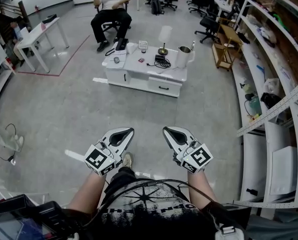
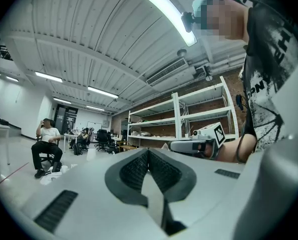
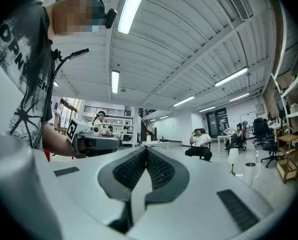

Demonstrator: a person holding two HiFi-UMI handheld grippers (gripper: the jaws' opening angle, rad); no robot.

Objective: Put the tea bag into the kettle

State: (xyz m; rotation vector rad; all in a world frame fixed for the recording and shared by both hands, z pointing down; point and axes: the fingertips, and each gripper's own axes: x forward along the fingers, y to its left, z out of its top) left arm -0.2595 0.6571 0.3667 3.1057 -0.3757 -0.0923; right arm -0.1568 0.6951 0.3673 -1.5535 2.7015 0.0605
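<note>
A metal kettle stands at the right end of a low white table, far ahead of me across the floor. It also shows small in the right gripper view as the kettle. A small red packet lies on the table; it is too small to tell whether it is the tea bag. My left gripper and right gripper are held side by side at waist height, far from the table. Both have jaws shut with nothing between them, as on the left gripper and the right gripper.
A table lamp, cables and small devices share the table. A person sits on a chair behind it. Shelving lines the right side. A white desk stands at the left. Grey floor lies between me and the table.
</note>
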